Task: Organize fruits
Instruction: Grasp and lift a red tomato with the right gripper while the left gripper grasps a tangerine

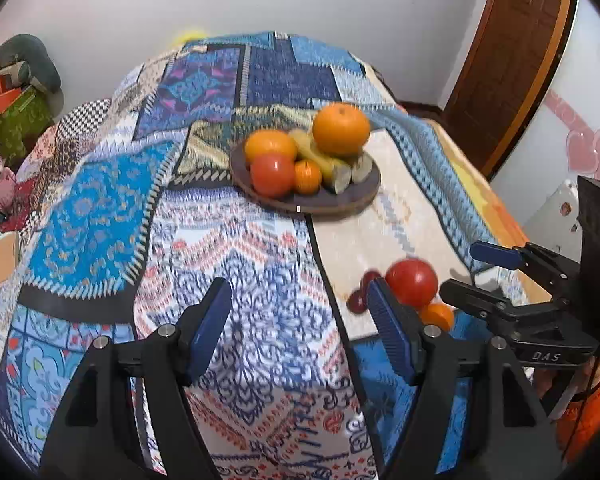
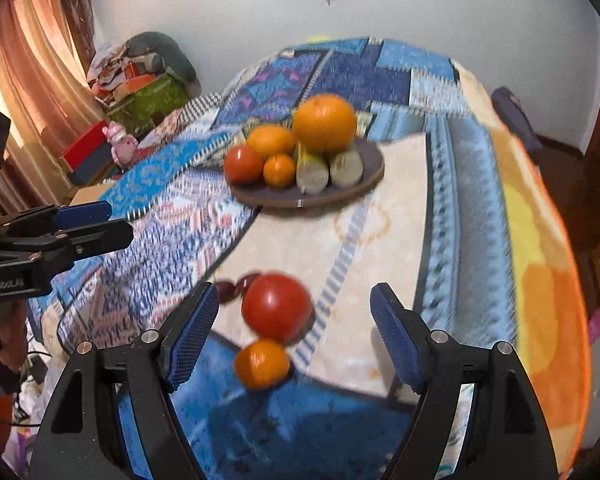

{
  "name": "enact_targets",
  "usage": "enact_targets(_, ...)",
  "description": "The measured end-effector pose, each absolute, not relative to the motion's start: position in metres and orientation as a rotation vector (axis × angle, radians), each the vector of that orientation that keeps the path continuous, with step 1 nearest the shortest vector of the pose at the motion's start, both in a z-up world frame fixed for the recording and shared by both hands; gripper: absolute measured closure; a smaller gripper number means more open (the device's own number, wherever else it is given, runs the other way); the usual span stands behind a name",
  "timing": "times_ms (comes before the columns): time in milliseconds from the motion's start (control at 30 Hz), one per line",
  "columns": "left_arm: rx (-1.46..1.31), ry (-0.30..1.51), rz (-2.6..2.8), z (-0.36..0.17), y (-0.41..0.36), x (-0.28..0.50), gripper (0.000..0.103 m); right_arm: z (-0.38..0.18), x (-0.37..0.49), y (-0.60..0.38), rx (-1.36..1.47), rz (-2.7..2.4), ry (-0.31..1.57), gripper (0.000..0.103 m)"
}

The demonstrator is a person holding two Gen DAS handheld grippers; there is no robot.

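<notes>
Right wrist view: right tongs apart, empty, straddling tomato. Smooth, soft-skinned, rolls; clamp gently across widest part. Left tongs apart, empty.

Plate piled with fruit; loose tomato touching small orange nearer

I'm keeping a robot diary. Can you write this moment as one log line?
left claw: open, empty | right claw: open, empty | plate: piled with fruit | tomato, small orange: loose on blanket
</notes>
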State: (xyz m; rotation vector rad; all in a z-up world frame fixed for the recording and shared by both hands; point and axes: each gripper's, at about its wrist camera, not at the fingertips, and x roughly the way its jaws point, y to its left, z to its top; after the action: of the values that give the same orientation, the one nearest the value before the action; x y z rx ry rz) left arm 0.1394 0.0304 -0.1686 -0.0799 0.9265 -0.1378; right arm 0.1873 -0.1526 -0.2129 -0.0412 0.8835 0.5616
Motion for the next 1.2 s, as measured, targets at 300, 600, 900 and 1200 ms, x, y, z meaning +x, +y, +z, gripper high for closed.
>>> enact_targets(300, -0.071, 0.968, -0.131, -0.189, 0.025, 0.133, 0.033, -0.238, 0.195, -0.137, -0.049, 0.59, 0.946, 0.043)
enact_targets(600, -0.068, 0.974, -0.156, -0.19, 0.015, 0.134, 0.033, -0.241, 0.195, -0.139, -0.009, 0.62, 0.961, 0.057)
enact_targets(900, -0.062, 0.961, -0.232, -0.18, -0.013, 0.138, 0.033, -0.206, 0.183, -0.178, 0.027, 0.549, 0.854, 0.058)
enact_targets(1200, -0.031, 0.968, -0.327, -0.184, -0.059, 0.142, 0.035, -0.201, 0.169, -0.21, 0.062, 0.49, 0.843, 0.058)
